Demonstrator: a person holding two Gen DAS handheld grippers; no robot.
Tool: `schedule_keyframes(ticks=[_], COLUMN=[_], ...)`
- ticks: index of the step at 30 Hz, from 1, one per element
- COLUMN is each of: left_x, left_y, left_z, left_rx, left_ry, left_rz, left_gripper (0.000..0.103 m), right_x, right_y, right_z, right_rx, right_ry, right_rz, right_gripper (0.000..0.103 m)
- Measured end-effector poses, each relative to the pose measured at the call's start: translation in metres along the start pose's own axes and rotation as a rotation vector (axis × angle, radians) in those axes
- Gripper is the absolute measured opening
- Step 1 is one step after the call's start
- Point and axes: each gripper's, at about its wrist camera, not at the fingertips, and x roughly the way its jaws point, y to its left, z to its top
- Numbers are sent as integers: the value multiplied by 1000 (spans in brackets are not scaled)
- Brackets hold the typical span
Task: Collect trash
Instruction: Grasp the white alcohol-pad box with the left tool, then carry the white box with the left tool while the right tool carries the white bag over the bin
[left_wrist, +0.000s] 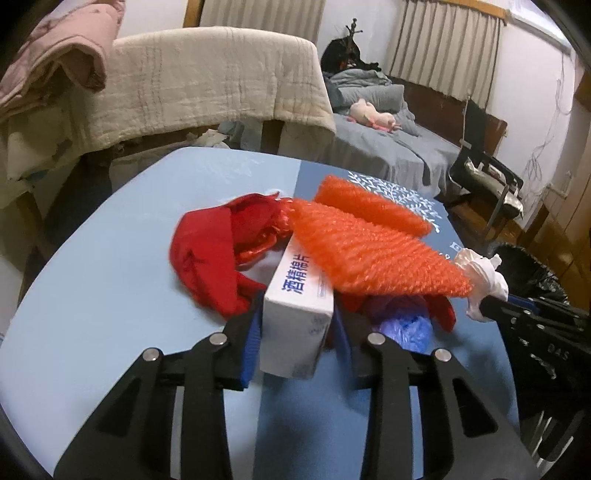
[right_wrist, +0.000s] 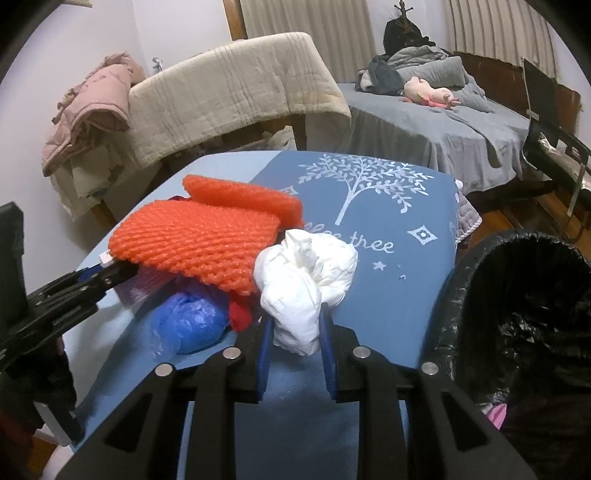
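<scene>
A trash pile lies on the blue table (left_wrist: 110, 266). My left gripper (left_wrist: 297, 325) is shut on a white box with blue Chinese lettering (left_wrist: 295, 317). Orange foam netting (left_wrist: 369, 254) lies over the box, with red cloth (left_wrist: 210, 258) to its left and a blue plastic bag (left_wrist: 406, 328) to its right. My right gripper (right_wrist: 297, 332) is shut on a crumpled white tissue wad (right_wrist: 306, 284), which also shows in the left wrist view (left_wrist: 480, 277). In the right wrist view the orange netting (right_wrist: 199, 243) and blue bag (right_wrist: 188, 325) sit left of the wad.
A black-lined trash bin (right_wrist: 524, 332) stands just off the table's right edge. A chair draped with a beige blanket (left_wrist: 207, 81) stands behind the table. A bed with grey bedding (right_wrist: 443, 125) and a black chair (right_wrist: 546, 122) are further back.
</scene>
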Motion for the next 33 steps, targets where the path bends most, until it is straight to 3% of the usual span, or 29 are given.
schedule_keyframes(ticks=[5, 16, 19, 33], left_x=[-11, 18, 24, -40], left_y=[7, 2, 2, 5], left_z=[-1, -14, -15, 0], left_rx=[-37, -8, -3, -13], left_ry=[-6, 92, 109, -38], left_rz=[-6, -7, -7, 28], left_gripper=[32, 37, 32, 31], right_x=[-4, -2, -3, -27], right_y=[2, 4, 4, 12], right_z=[0, -5, -5, 3], right_rx=[-2, 1, 4, -13], right_ry=[-4, 15, 14, -42], right_rz=[6, 6, 7, 30], right_gripper=[24, 24, 24, 24])
